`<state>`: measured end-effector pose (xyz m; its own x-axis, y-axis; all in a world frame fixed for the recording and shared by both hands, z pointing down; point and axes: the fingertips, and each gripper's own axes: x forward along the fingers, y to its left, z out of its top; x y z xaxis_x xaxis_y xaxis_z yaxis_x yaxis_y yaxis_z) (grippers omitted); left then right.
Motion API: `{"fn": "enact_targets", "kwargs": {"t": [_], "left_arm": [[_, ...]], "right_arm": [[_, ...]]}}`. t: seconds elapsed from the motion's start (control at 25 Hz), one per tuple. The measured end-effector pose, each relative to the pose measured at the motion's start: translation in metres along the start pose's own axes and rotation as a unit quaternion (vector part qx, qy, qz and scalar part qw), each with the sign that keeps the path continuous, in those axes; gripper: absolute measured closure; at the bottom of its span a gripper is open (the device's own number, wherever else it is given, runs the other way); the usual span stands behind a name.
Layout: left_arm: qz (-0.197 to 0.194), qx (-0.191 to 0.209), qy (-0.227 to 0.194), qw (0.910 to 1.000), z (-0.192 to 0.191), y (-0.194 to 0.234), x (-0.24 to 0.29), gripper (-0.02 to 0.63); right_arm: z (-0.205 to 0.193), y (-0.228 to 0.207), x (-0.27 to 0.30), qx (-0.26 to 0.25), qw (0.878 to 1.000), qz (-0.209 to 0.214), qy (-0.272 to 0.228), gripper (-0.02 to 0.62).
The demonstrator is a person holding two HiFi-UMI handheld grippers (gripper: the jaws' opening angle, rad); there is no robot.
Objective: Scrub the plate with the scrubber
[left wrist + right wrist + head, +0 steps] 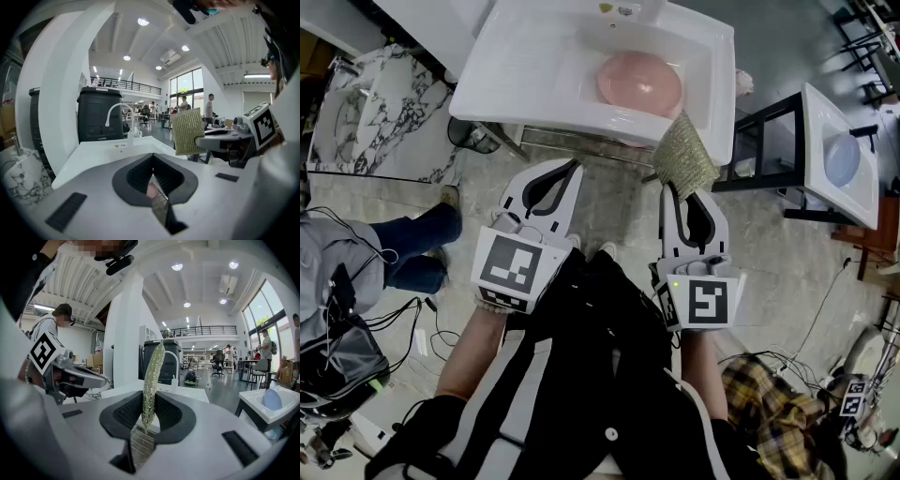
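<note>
Plate [639, 82] sits in the sink [534, 66] in the head view, apart from both tools, so I'd say no scrubbing yet. Your right gripper [682, 192] has the scrubber [683, 156] up near the sink's front edge.

Left gripper view: left gripper [153, 158] is closed on nothing.

Right gripper view: jaws pinch the scrubber [152, 376] edge-on.

So the pickup looks done; reaching in and scrubbing are left.

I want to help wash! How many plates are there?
2: the pink plate in the middle sink, the blue plate in the right sink. Others may be hidden.
</note>
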<state>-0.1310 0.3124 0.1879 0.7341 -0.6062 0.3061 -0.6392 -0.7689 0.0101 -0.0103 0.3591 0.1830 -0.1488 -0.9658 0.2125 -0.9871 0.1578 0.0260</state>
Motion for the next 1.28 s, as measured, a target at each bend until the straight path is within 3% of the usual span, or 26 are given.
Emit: {"fn": "enact_targets", "kwargs": {"t": [0.52,1.28], "left_arm": [[-0.004,0.005,0.000,1.0000,0.002,0.005,0.007,0.606],[-0.019,0.019,-0.020,0.9994,0.007,0.033,-0.005,0.606]], "right_arm": [[0.000,-0.002,0.008,0.003,1.000,-0.005,0.002,0.514],[0.013,0.010,0.022,0.013,0.998,-0.053,-0.012,0.514]]}}
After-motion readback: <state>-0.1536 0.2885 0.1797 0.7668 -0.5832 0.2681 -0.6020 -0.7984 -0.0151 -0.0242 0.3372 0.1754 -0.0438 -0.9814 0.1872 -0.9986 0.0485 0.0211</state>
